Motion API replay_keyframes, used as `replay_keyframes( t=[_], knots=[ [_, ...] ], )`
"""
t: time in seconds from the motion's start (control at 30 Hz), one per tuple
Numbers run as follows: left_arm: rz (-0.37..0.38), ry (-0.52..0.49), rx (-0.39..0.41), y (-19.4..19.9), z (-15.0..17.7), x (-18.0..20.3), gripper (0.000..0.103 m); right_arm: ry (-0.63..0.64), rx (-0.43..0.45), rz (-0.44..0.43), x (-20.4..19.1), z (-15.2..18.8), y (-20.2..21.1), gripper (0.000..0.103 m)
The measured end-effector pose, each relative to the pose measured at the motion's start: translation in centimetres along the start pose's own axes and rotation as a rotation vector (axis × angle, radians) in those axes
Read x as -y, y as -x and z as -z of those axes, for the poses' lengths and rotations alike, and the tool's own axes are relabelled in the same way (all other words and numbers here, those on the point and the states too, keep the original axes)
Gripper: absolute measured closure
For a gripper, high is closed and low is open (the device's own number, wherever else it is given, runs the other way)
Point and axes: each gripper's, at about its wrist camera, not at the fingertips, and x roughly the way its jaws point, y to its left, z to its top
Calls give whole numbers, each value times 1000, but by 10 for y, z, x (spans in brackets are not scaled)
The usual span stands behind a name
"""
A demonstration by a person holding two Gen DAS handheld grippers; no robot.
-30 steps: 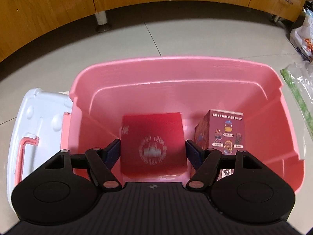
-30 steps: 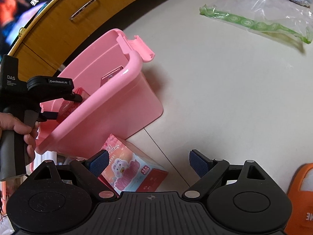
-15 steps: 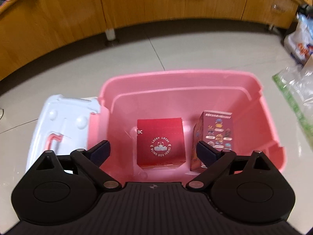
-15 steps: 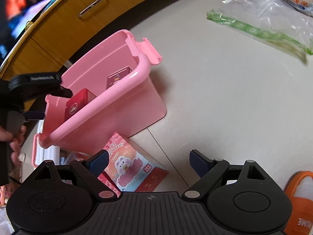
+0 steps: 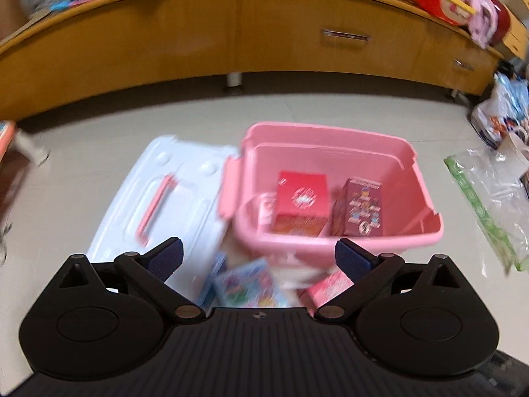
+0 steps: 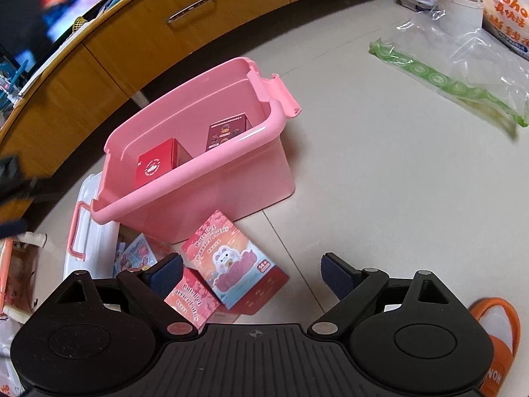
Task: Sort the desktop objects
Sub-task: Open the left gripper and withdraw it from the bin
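Observation:
A pink bin [image 5: 426, 228] [image 6: 238, 192] stands on the floor. Inside it are a red box [image 5: 302, 195] [image 6: 153, 168] and a dark red figure box [image 5: 362, 206] [image 6: 226, 130]. My left gripper [image 5: 259, 256] is open and empty, above and in front of the bin. Below it lie a blue box [image 5: 246, 286] and a pink box [image 5: 327, 287]. My right gripper [image 6: 253, 273] is open and empty above the floor, beside a pink bear box [image 6: 228, 258], another pink box [image 6: 190, 302] and the blue box [image 6: 135, 254].
The bin's white lid with a pink handle [image 5: 155, 205] [image 6: 82, 231] lies left of the bin. Wooden cabinets [image 5: 231, 39] run along the back. A clear bag with a green strip [image 6: 456, 76] and shopping bags [image 6: 496, 3] lie at the right. An orange bag [image 6: 496, 330] is near my right gripper.
My left gripper let go of the red box inside the bin, opened wide and pulled back and up out of the bin. My right gripper rose slightly and stayed open.

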Motion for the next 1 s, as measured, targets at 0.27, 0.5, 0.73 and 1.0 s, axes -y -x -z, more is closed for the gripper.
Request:
replay_keyframes(
  t=[0.27, 0.5, 0.73, 1.0],
  knots=[
    [-85, 88, -32, 22, 49, -31, 2, 40, -30, -14, -22, 9, -7, 14],
    [-142, 106, -54, 6, 59, -44, 2, 102, -47, -24, -37, 12, -14, 13],
    [-156, 92, -67, -17, 65, -43, 2, 116, -58, -15, -31, 11, -30, 12],
    [-161, 128, -107, -40, 68, -51, 2, 186, -90, 5, -36, 5, -61, 8]
  ],
)
